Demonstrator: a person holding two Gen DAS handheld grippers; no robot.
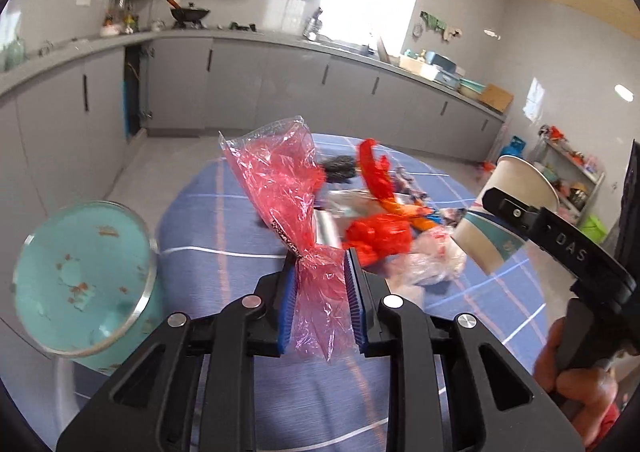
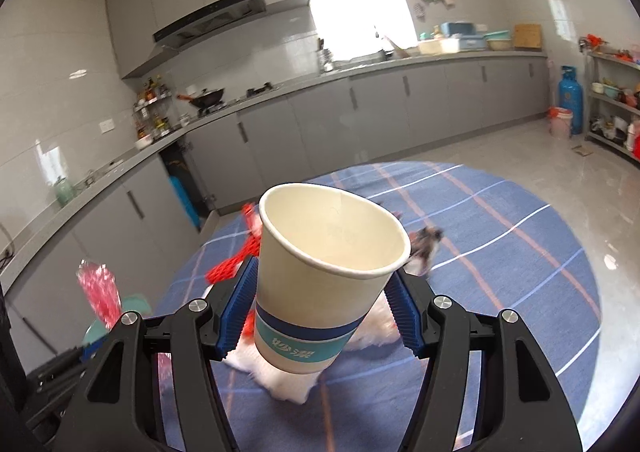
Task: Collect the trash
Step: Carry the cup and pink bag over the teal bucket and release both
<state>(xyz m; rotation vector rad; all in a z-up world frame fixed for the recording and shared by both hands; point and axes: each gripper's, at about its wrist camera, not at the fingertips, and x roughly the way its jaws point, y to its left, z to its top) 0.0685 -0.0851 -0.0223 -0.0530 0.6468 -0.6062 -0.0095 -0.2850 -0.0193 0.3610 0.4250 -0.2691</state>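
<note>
My left gripper (image 1: 320, 272) is shut on a crumpled red plastic wrapper (image 1: 280, 179), which hangs lifted above the round table with a blue checked cloth (image 1: 208, 228). Beyond it lies a pile of trash: red and orange wrappers (image 1: 378, 236) and clear plastic (image 1: 432, 264). My right gripper (image 2: 322, 288) is shut on a white paper cup (image 2: 320, 272) with a teal band, held tilted over the table, mouth up. The same cup (image 1: 508, 207) shows at the right of the left wrist view. In the right wrist view the red wrapper (image 2: 98, 292) appears at the left.
A teal bin (image 1: 80, 276) with a stained inside stands beside the table at the left; it shows as the teal bin (image 2: 128, 312) in the right view. Grey kitchen cabinets (image 2: 360, 115) line the walls. A blue gas cylinder (image 2: 570, 95) and a shelf rack (image 2: 616, 103) stand at the right.
</note>
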